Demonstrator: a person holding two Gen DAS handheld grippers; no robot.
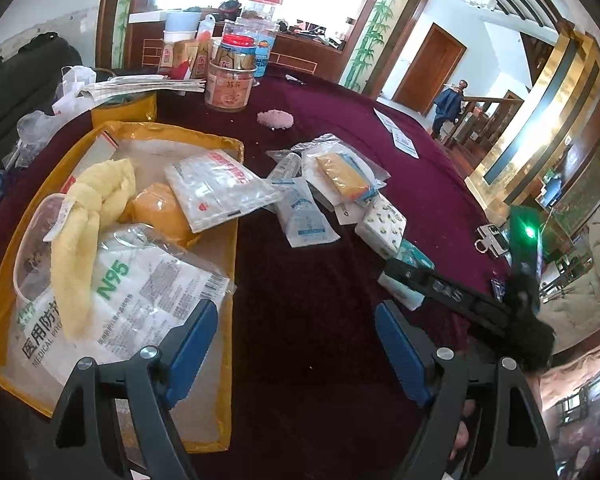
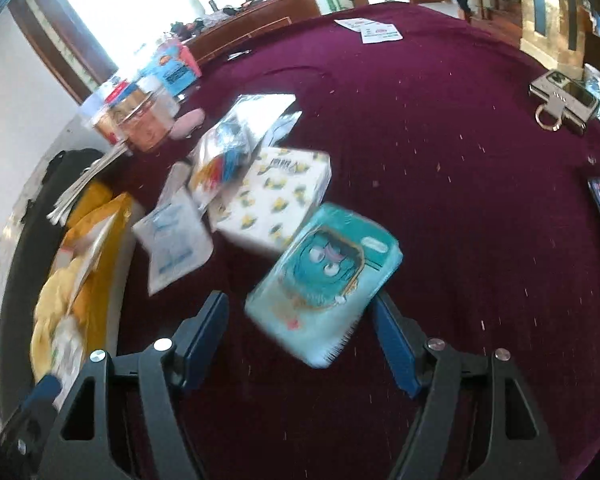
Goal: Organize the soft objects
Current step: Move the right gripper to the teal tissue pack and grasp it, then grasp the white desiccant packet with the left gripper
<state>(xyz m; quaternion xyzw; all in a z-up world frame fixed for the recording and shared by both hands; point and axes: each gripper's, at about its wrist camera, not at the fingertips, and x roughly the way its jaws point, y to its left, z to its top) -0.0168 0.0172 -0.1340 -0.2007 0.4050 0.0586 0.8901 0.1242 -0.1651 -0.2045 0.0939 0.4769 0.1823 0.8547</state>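
Note:
My left gripper point(image 1: 296, 312) is open over bare maroon cloth, just right of a yellow tray point(image 1: 230, 264). The tray holds an N95 mask pack point(image 1: 140, 288), a yellow cloth point(image 1: 88, 216), an orange sponge point(image 1: 160, 208) and a mask packet point(image 1: 216, 188). My right gripper point(image 2: 300, 300) is open, and a teal tissue pack point(image 2: 324, 276) lies on the table between its fingers; the pads do not press it. Beyond it lie a white tissue pack with yellow prints point(image 2: 276, 196), flat plastic packets point(image 2: 172, 236) and a zip bag point(image 2: 224, 156). The right wrist view is blurred.
Jars and boxes point(image 1: 230, 80) stand at the table's far side, with a pink puff point(image 1: 276, 120) near them. A ringed phone case point(image 2: 560, 108) and paper cards point(image 2: 374, 30) lie to the right. A person's beige sleeve point(image 1: 592, 280) is at the right edge.

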